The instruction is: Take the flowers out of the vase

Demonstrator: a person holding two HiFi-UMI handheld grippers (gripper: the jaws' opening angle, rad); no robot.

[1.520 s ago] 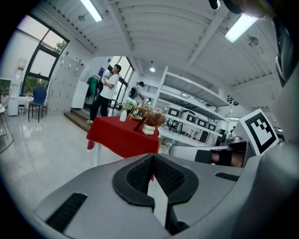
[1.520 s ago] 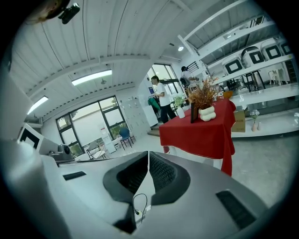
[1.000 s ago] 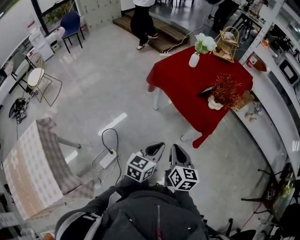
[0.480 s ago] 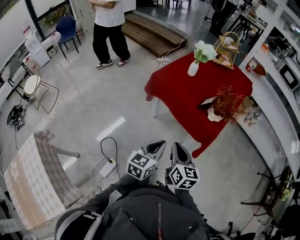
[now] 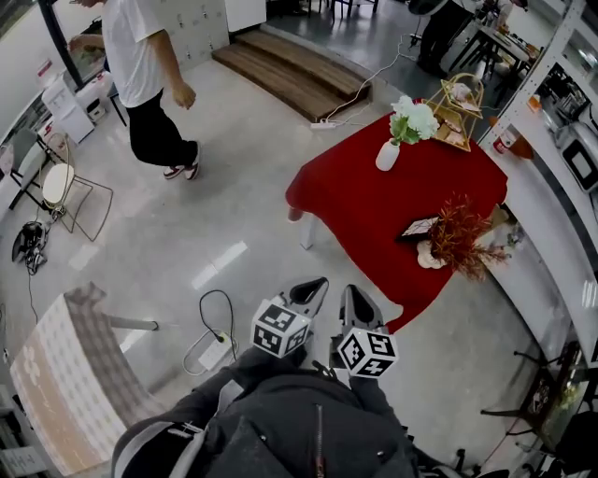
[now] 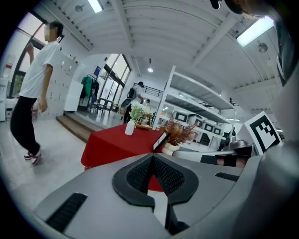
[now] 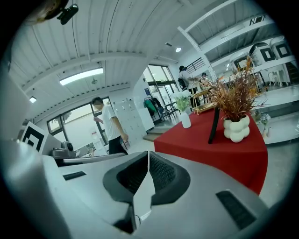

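Head view: your left gripper (image 5: pixel 318 285) and right gripper (image 5: pixel 349 293) sit side by side, well short of the red table (image 5: pixel 364 210). The vase (image 5: pixel 388 155) with the flowers (image 5: pixel 412 119) stands near its far corner.
Left gripper view: jaws pressed together, nothing between them.
Right gripper view: same.

Open lab hall: appliance shelves (image 6: pixel 196 99), lockers (image 5: pixel 207 21), red table (image 5: pixel 374 205).

**A:** what's around there?
**B:** red-clothed table (image 5: pixel 374 210) with a gold wire basket (image 5: pixel 458 98) and a dried reddish plant (image 5: pixel 458 233) in a white pot (image 5: pixel 430 258). person (image 5: pixel 140 65) mid-stride near wooden steps (image 5: pixel 290 79), power strip (image 5: pixel 213 350) on the floor (image 5: pixel 234 205).
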